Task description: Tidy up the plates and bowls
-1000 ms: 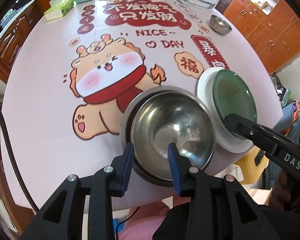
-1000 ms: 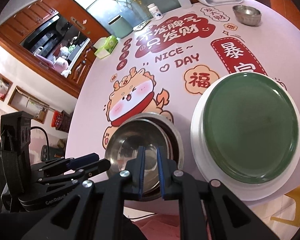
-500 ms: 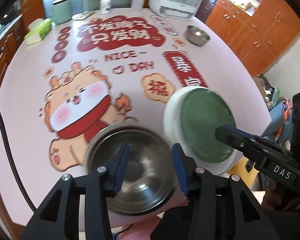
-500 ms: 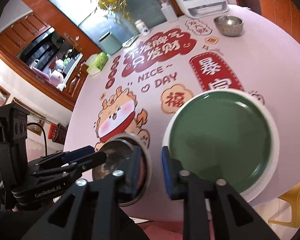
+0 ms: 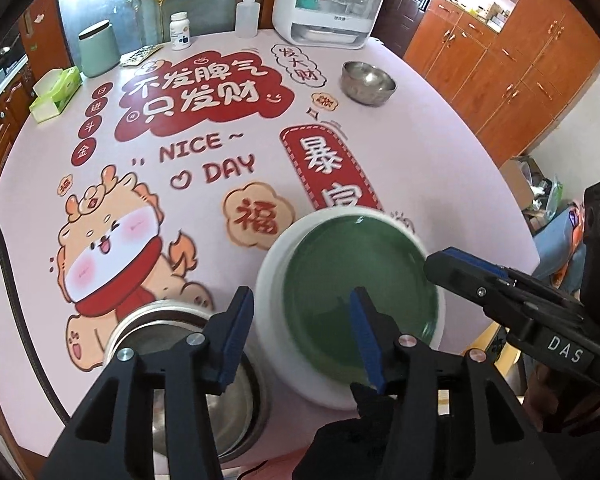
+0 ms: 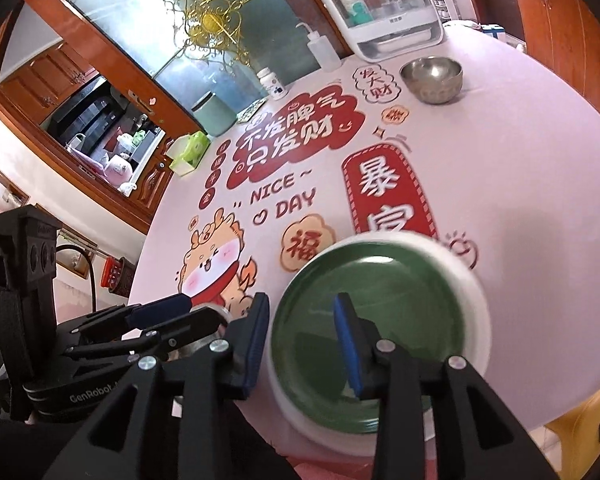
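Note:
Two nested steel bowls (image 5: 188, 364) sit at the table's near edge, low and left in the left wrist view. To their right lies a green plate (image 5: 352, 280) on a larger white plate (image 5: 272, 280). My left gripper (image 5: 300, 336) hovers over the gap between bowls and plates, jaws opening, nothing gripped. My right gripper (image 6: 302, 340) hangs above the green plate (image 6: 372, 312) near the white plate's rim (image 6: 476, 300), jaws opening, holding nothing. It also shows in the left wrist view as the right gripper (image 5: 460, 268). A single small steel bowl (image 6: 432, 80) stands far back.
At the back of the pink printed tablecloth (image 5: 420, 160) stand a white appliance (image 5: 328, 8), a squeeze bottle (image 5: 247, 16), a pill bottle (image 5: 180, 32), a green canister (image 5: 98, 50) and a tissue box (image 5: 54, 94). Wooden cabinets (image 5: 520, 60) lie to the right.
Both grippers have drawn back from the nested steel bowls and shifted right toward the plates. Their jaws stand wider than before; the right one was shut a second ago.

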A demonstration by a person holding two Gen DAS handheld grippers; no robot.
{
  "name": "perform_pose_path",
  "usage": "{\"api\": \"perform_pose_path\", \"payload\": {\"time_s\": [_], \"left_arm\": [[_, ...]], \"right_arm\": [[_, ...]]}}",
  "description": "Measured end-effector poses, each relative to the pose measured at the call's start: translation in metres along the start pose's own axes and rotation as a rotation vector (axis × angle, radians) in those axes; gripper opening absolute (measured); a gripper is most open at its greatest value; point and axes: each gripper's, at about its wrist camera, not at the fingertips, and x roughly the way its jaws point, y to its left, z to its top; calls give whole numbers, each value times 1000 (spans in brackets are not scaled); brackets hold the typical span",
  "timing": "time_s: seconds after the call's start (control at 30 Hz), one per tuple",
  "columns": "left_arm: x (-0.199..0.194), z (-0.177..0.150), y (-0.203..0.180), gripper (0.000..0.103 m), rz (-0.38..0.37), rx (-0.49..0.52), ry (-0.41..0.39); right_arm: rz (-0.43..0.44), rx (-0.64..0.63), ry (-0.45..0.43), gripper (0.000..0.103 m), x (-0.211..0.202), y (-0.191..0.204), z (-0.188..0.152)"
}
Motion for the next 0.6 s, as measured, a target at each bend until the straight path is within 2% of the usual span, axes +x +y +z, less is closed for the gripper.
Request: {"api": "perform_pose_path", "payload": {"time_s": [0.1, 0.23, 0.33, 0.6], "left_arm": [[5, 10, -13, 56, -1, -20, -4], [18, 24, -32, 59, 11, -37, 8], [26, 33, -45, 69, 18, -46, 12], [51, 65, -77, 75, 40, -91, 10]], "right_arm": [[0, -10, 8, 42, -4, -15, 9], [0, -11, 16, 43, -10, -35, 21], [-5, -9, 24, 44, -14, -52, 29], [-15, -30, 38, 53, -25, -100, 58]]}}
